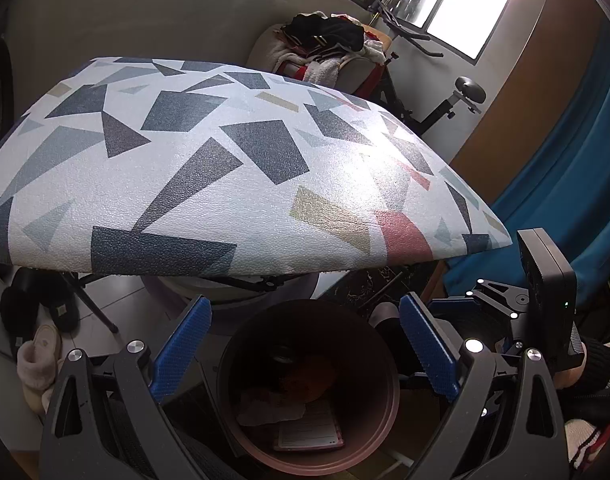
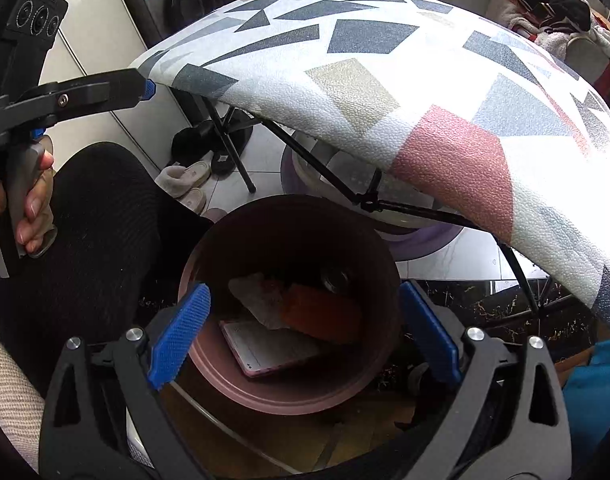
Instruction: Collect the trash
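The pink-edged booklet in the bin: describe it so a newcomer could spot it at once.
Find the patterned table; on the floor below its near edge stands a round pinkish-brown bin. The booklet lies flat at the bottom, partly under crumpled paper and an orange piece. It alone is flat, rectangular, pink-bordered.

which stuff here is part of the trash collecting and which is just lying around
Part of the job:
- pink trash bin
- crumpled paper, orange wrapper and pink-edged booklet inside it
- left gripper and right gripper, both open

Just lying about:
- patterned table
- slippers
- clothes pile
- exercise bike
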Action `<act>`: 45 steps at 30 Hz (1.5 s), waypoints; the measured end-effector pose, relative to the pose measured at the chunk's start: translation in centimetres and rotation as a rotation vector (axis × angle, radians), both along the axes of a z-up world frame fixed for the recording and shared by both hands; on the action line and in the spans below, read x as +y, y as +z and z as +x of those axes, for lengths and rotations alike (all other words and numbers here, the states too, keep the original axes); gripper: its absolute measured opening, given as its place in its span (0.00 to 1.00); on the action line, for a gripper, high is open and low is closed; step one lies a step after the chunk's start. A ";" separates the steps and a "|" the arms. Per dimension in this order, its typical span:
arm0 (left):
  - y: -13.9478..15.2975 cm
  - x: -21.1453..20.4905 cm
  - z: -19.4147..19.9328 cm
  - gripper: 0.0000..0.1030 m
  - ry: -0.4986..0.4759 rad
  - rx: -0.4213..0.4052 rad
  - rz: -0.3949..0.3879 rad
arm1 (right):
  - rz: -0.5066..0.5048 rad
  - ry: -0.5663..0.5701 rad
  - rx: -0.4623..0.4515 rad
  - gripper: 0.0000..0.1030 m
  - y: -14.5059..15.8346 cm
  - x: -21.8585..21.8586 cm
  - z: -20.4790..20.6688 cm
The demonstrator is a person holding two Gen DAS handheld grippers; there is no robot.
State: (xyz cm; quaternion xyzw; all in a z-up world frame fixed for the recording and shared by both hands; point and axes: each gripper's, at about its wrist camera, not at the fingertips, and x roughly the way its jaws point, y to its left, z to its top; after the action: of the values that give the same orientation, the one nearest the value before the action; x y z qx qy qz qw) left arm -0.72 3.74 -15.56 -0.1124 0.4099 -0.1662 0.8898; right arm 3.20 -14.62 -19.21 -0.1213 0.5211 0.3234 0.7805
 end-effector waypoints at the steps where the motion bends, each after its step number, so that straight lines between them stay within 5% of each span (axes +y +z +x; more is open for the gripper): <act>1: 0.0 0.0 0.0 0.90 0.000 0.000 0.000 | 0.002 -0.006 -0.001 0.91 0.0 -0.1 0.1; 14: 0.7 0.4 0.6 0.90 0.012 -0.003 0.006 | 0.044 -0.092 -0.041 0.91 2.2 -1.7 1.4; 31: 17.3 -3.0 2.3 0.94 0.056 -0.373 0.160 | 0.142 -0.311 -0.470 0.94 21.1 -6.7 5.2; 45: 19.7 -3.9 1.3 0.94 0.168 -0.425 0.291 | 0.174 -0.333 -0.525 0.94 24.0 -7.3 3.8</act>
State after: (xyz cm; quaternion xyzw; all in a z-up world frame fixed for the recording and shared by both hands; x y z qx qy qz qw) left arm 0.54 -0.19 4.18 0.0205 0.2229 -0.0511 0.9733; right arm 6.98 -21.87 4.74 -0.0466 0.2851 0.1923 0.9379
